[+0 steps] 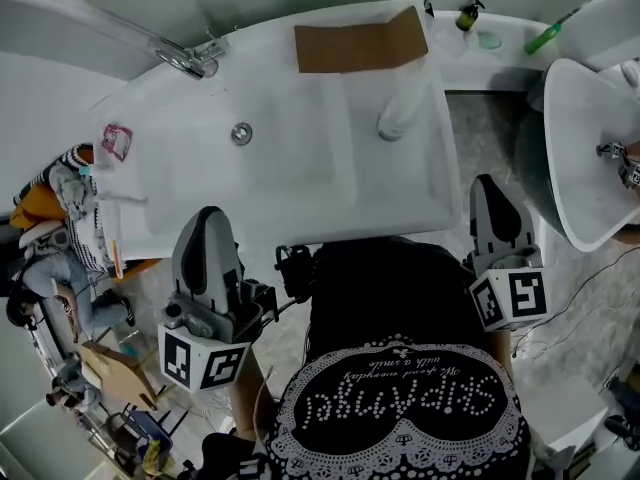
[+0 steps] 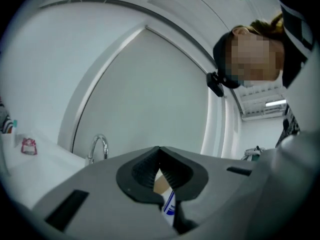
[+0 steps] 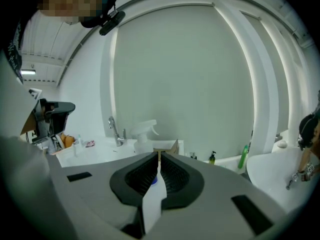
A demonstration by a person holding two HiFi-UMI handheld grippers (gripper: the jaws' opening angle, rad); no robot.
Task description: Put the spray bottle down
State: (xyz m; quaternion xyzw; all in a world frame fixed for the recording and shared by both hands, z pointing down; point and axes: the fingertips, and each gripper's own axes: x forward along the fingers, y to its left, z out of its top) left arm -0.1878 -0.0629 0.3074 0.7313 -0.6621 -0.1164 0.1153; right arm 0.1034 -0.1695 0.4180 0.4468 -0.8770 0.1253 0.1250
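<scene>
Left gripper: closed, ribbed pads meeting at the tips, clamped on nothing. Low in the slit behind the pads, only a sliver of white with blue print, too little to name; looks like part of the tool itself. Right gripper: likewise closed tip to tip, gripping nothing, with the same kind of white strip low in the slit.

Ahead of the right gripper's tips and slightly to their left: the spray bottle, upright, trigger head on top, well apart from both grippers and touched by neither. Stands on the white sink, off to the right of the left gripper's line. Just beyond the bottle, farther from the tips: a piece of brown cardboard. Ahead and to the left of the left gripper's tips: the faucet.

Judged as the very end of the setting-down: bottle on its base, free of any grip, nothing left to release. Next move calls for very little. Keep both grippers on the near side of the sink and draw away from it. Avoid swinging across toward the bottle, so as not to clip the tall trigger head and tip it over.
</scene>
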